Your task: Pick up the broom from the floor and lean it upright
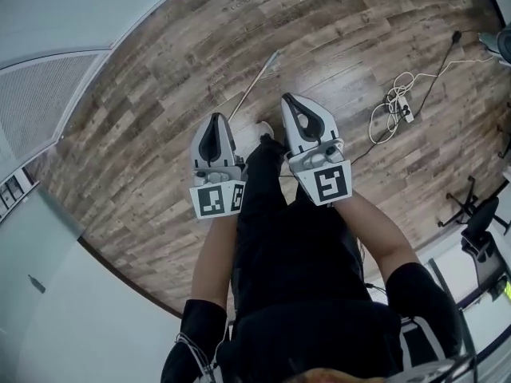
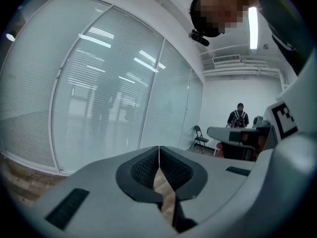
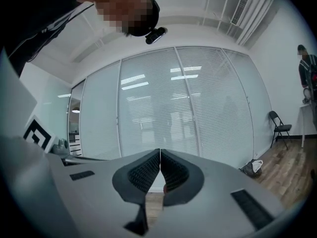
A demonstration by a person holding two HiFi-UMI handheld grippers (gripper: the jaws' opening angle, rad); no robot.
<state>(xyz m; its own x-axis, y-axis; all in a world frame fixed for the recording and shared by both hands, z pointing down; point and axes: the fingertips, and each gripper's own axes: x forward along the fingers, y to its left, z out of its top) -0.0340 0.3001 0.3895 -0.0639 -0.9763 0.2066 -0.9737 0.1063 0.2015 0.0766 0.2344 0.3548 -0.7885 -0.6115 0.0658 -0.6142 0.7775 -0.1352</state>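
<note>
Person stands on wood floor (image 1: 343,22), both grippers held out in front, side by side, a dark trouser leg (image 1: 263,206) between and below them in the head view.

Left gripper (image 1: 214,119): jaws fully together, ribbed pads meeting in a thin line in the left gripper view (image 2: 159,155). Nothing between them, only floor seen through the gap lower down. Holds nothing.

Right gripper (image 1: 289,99): same, pads pressed tip to tip in the right gripper view (image 3: 160,160), empty. It sits a bit further forward than the left one in the head view.

Broom (image 1: 254,84): lying flat on the floor just ahead of the grippers. Its thin pale handle runs diagonally from near the left gripper's tip away up and to the right. Broom head not made out, likely behind the left gripper. Neither gripper touches it.

Off to the right on the floor: a tangle of white cable with a power strip (image 1: 397,102), well apart from the broom.

Both gripper views face a glass partition with blinds (image 3: 198,98). Folding chair (image 3: 281,127) by the wall, a bag (image 3: 251,168) at the partition's foot, and a second person (image 2: 239,116) standing far back behind a desk.
</note>
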